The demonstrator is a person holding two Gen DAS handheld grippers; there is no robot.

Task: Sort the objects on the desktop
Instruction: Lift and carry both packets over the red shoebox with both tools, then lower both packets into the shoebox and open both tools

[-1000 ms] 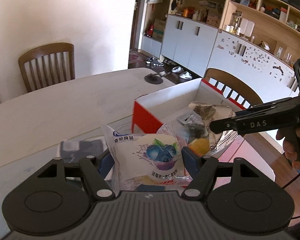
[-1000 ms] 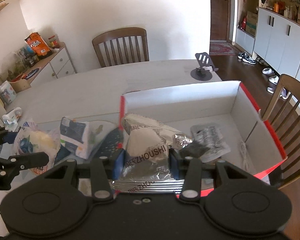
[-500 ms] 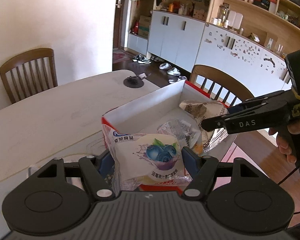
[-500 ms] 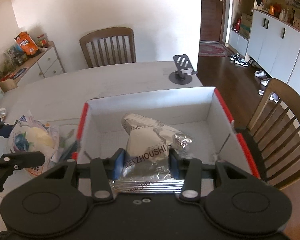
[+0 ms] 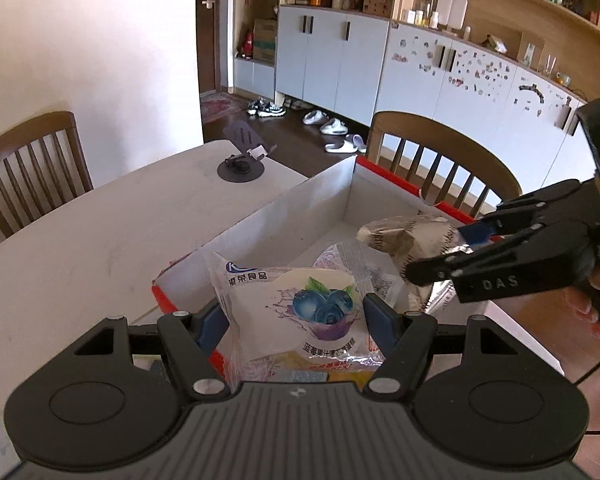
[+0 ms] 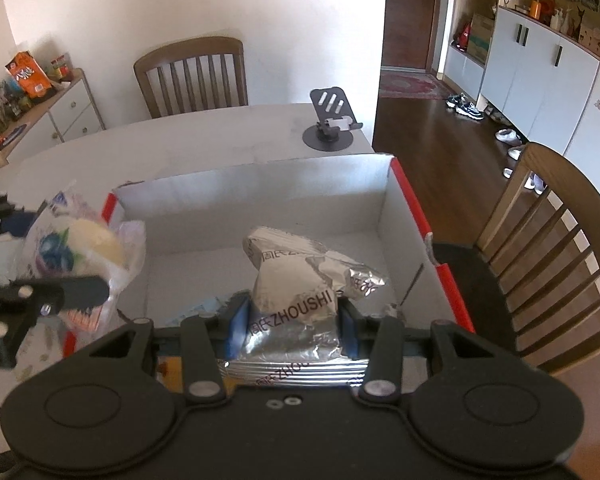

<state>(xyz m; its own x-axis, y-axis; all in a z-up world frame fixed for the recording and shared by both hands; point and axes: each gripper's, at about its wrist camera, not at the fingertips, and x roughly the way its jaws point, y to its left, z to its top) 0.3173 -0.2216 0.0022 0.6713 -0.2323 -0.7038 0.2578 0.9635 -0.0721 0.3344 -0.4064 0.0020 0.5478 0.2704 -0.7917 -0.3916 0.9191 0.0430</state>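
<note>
My left gripper (image 5: 296,314) is shut on a white blueberry bread packet (image 5: 300,312) and holds it over the near left corner of the red-and-white cardboard box (image 5: 284,208). My right gripper (image 6: 294,316) is shut on a silver foil snack bag (image 6: 296,280) and holds it over the inside of the box (image 6: 260,184). The right gripper (image 5: 452,256) and its foil bag (image 5: 408,236) show at the right of the left wrist view. The left gripper (image 6: 60,280) with the bread packet (image 6: 80,248) shows at the left of the right wrist view.
A black phone stand (image 6: 332,120) sits on the white table (image 5: 80,248) beyond the box. Wooden chairs stand at the far side (image 6: 192,76) and right of the box (image 6: 548,240). A clear wrapped packet (image 5: 356,260) lies inside the box.
Both grippers have moved forward over the box with their packets. The loose packets on the table at left have dropped out of view.
</note>
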